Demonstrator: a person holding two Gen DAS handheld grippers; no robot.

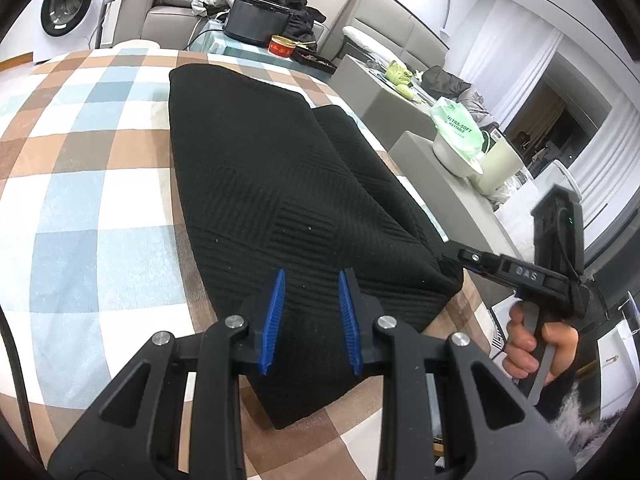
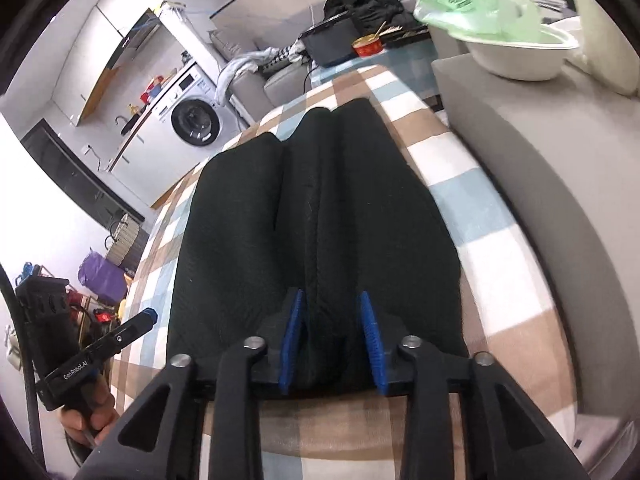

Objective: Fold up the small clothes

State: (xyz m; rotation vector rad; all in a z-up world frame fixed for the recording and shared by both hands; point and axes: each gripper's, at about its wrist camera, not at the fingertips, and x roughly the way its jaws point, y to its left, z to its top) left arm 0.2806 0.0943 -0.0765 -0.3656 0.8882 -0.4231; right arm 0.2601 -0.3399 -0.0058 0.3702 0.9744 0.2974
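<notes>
Black knit garment (image 1: pixel 280 208) folded, "ULTRA-SOFT" bag (image 1: pixel 458 126), left gripper (image 1: pixel 311 320) and right gripper (image 2: pixel 334 340) jaws parted, empty.

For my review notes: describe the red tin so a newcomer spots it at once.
Start at the checked cloth and look past the black garment. The red tin stands before a dark box: the only red, round thing there.
</notes>
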